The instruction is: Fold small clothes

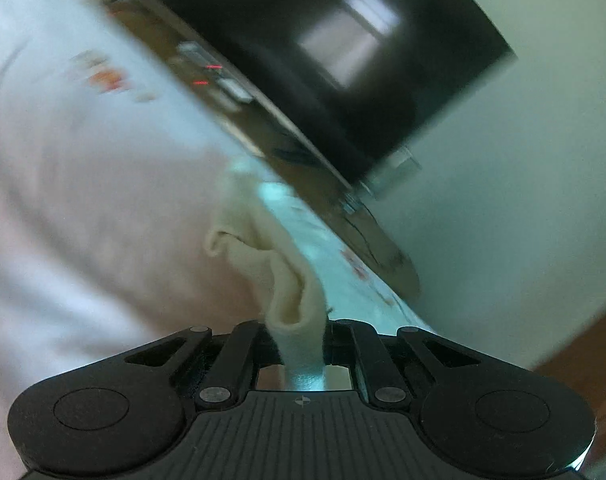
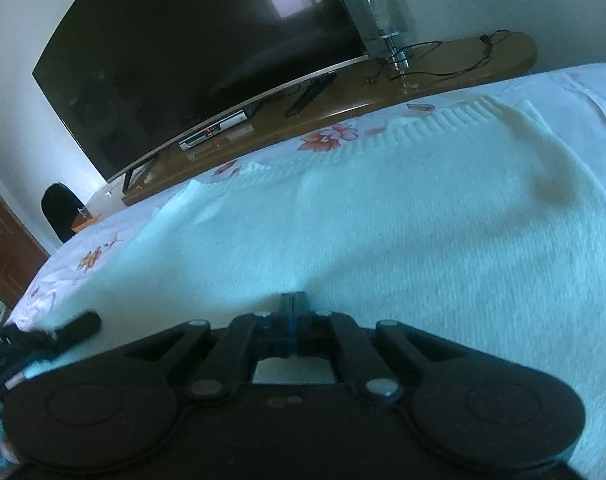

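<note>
Left gripper (image 1: 299,332): the jaws are closed on a gathered fold of the cream knit garment (image 1: 263,248), which passes between the fingers and rises from them as a bunched, tubular ridge. The left wrist view is rolled and blurred. Beyond the pinched fold, the rest of the garment spreads pale across the left side of this view, over a floral bedsheet (image 1: 355,264) that shows as a light strip with orange-red prints.

Right gripper (image 2: 293,308): the jaws are pressed fully together, and the tips sit at the near edge of the garment (image 2: 383,220). Whether fabric is caught between them cannot be told — the tips are dark and partly sunk into the knit. From here the garment lies spread flat on the bed, covering most of the sheet (image 2: 327,138); its ribbed hem runs along the far edge, facing the furniture.

At the lower left of the right wrist view, a dark part of the left gripper (image 2: 79,326) sits beside the garment's edge.

Beyond the bed stands a long wooden shelf (image 2: 463,64). It carries a large dark television (image 2: 191,60), a set-top box (image 2: 215,132), a remote control (image 2: 309,94) and a glass lamp (image 2: 377,8) with a trailing cable.
</note>
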Available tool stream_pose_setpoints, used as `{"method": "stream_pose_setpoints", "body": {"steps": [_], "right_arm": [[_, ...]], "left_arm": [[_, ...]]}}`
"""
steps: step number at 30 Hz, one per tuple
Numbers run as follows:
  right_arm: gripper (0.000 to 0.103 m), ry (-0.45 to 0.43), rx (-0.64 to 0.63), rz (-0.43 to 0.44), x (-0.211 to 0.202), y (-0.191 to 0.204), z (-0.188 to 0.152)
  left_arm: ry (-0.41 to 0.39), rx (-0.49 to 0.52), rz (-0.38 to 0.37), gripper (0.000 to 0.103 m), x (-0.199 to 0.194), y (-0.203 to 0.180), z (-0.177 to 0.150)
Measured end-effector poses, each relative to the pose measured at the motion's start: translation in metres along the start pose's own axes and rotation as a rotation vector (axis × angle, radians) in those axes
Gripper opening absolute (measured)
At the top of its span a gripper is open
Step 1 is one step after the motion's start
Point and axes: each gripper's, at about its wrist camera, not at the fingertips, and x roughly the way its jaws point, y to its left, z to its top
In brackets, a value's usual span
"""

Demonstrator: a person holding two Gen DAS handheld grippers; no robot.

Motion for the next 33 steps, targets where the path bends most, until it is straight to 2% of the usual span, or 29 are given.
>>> {"method": "stream_pose_setpoints", "body": {"steps": [5,9,11,15,16,17,18,19,20,21,23,24,25,28,29,31,33], "right_arm": [[0.000,-0.007,0.051,0.026,0.001,-0.007,0.002],[0.000,-0.012,0.127,0.047,-0.009,-0.018,0.005],[0.018,-0.075,0.208,0.052,-0.032,-0.036,0.009],[0.028,-0.197,0.336,0.039,-0.098,-0.092,0.014],[0.034,-0.225,0.357,0.027,-0.112,-0.103,0.014],[0.045,-0.249,0.378,0.015,-0.126,-0.115,0.014],[0.052,-0.262,0.393,0.006,-0.138,-0.125,0.014],[0.068,-0.273,0.399,-0.005,-0.149,-0.133,0.014],[0.073,-0.283,0.399,-0.011,-0.156,-0.137,0.014],[0.072,-0.289,0.392,-0.008,-0.163,-0.141,0.014],[0.065,-0.282,0.367,0.029,-0.171,-0.141,0.016],[0.063,-0.274,0.350,0.048,-0.171,-0.139,0.018],[0.061,-0.263,0.319,0.073,-0.169,-0.134,0.021],[0.061,-0.216,0.231,0.092,-0.148,-0.117,0.033],[0.061,-0.193,0.203,0.096,-0.136,-0.111,0.037],[0.064,-0.144,0.165,0.089,-0.111,-0.100,0.046],[0.064,-0.090,0.145,0.088,-0.089,-0.093,0.050]], "left_arm": [[0.095,0.252,-0.066,0.008,0.022,-0.067,0.018],[0.182,0.381,-0.137,0.008,0.047,-0.119,0.016],[0.229,0.441,-0.155,0.008,0.060,-0.142,0.005],[0.348,0.502,-0.192,0.008,0.091,-0.172,-0.029],[0.386,0.509,-0.195,0.008,0.099,-0.177,-0.040],[0.454,0.515,-0.183,0.008,0.110,-0.181,-0.055],[0.493,0.521,-0.143,0.013,0.119,-0.184,-0.066],[0.504,0.564,-0.093,0.023,0.115,-0.191,-0.077],[0.493,0.626,-0.107,0.050,0.104,-0.199,-0.082],[0.486,0.647,-0.154,0.073,0.089,-0.204,-0.080],[0.423,0.633,-0.261,0.076,0.057,-0.200,-0.064],[0.386,0.609,-0.268,0.076,0.048,-0.195,-0.051],[0.344,0.576,-0.233,0.076,0.042,-0.184,-0.037],[0.198,0.454,-0.050,0.076,0.047,-0.138,0.003],[0.198,0.399,0.007,0.076,0.056,-0.120,0.016],[0.214,0.329,0.049,0.076,0.067,-0.096,0.028],[0.231,0.326,0.076,0.076,0.072,-0.084,0.031]]}}
